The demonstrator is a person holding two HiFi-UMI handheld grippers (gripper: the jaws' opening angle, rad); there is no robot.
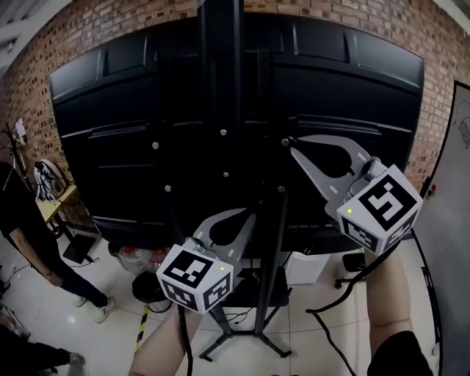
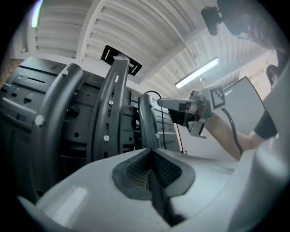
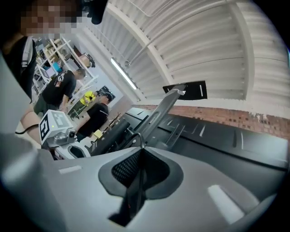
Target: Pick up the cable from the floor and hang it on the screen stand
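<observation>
- My right claw [image 3: 141, 149] is clenched on the cable [image 2: 152, 93]; a thin black wire comes out of the closed tips and curls up toward 12 o'clock
- Head view: the right claw's marker cube sits at 3 o'clock, with the jaws aimed toward 10 o'clock; the tips are right up against the screen stand [image 1: 220, 81] on the back of the big black screen [image 1: 125, 110]
- Left gripper view: the cable arches over the top of a stand upright at 12 o'clock, and its right end meets the right claw's tips at about 1 o'clock
- My left claw [image 2: 150, 151] is clenched too, jaws pressed together; a dark strip runs in the slit, and I cannot tell whether it is cable
- Head view: the left claw is at 6 o'clock, pointing toward 1 o'clock; it is just beside the stand's pole, lower than the right claw and apart from it
- Around the stand there is a brick wall [image 1: 110, 22] behind the screen at 12 o'clock and a pale tiled floor [image 1: 44, 316] at 7 o'clock
- A person [image 1: 18, 213] in dark clothes stands at 9 o'clock, and a whiteboard [image 1: 452, 169] edge shows at 3 o'clock
</observation>
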